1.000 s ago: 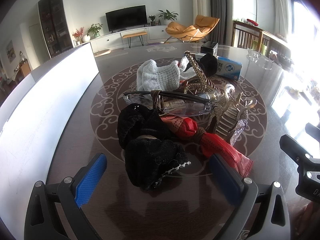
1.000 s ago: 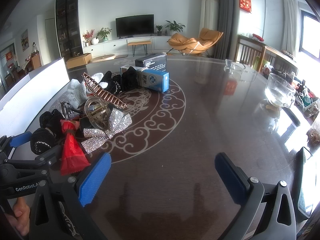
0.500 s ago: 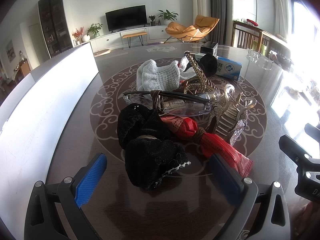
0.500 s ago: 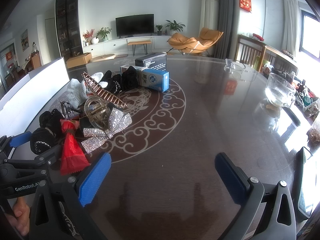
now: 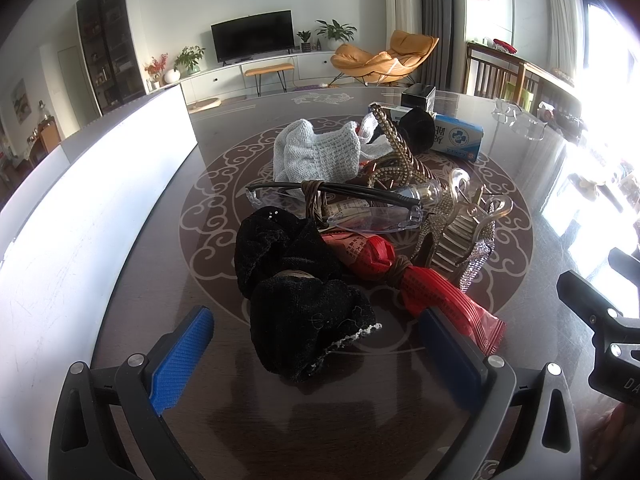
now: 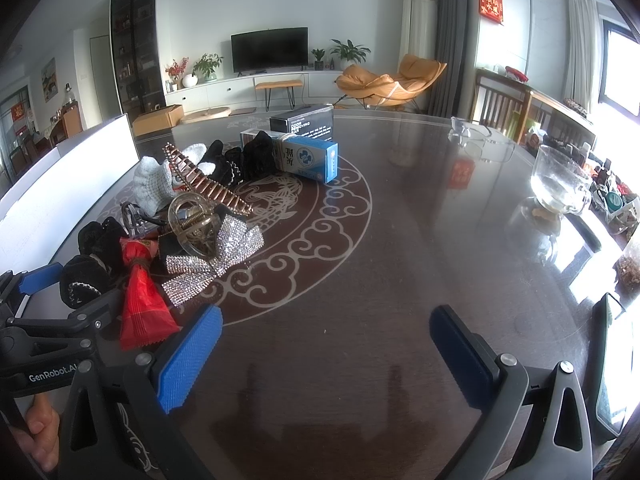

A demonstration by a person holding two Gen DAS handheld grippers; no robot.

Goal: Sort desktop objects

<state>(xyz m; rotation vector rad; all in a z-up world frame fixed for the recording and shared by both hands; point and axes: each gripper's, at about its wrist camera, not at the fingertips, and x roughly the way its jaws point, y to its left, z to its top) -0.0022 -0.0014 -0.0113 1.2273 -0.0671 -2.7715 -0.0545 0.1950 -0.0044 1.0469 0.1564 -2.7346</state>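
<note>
A heap of small items lies on the dark patterned table [image 5: 168,280]. Nearest my left gripper [image 5: 316,356] is a black velvet scrunchie [image 5: 304,312], lying between its open blue pads without touching them. Behind it are a red wrapped packet [image 5: 436,292], clear glasses [image 5: 360,208], a rhinestone hair clip [image 5: 460,236], a grey knitted cloth [image 5: 316,152] and a blue box [image 5: 458,136]. My right gripper [image 6: 324,352] stands open over bare table, right of the heap; the red packet [image 6: 142,304] and a rhinestone bow [image 6: 216,256] lie to its left.
A white board [image 5: 80,200] runs along the table's left edge. A black box [image 6: 304,124] stands behind the blue box [image 6: 308,156]. A glass bowl [image 6: 560,184], a clear lid [image 6: 476,136] and a tablet [image 6: 612,364] sit at the right side.
</note>
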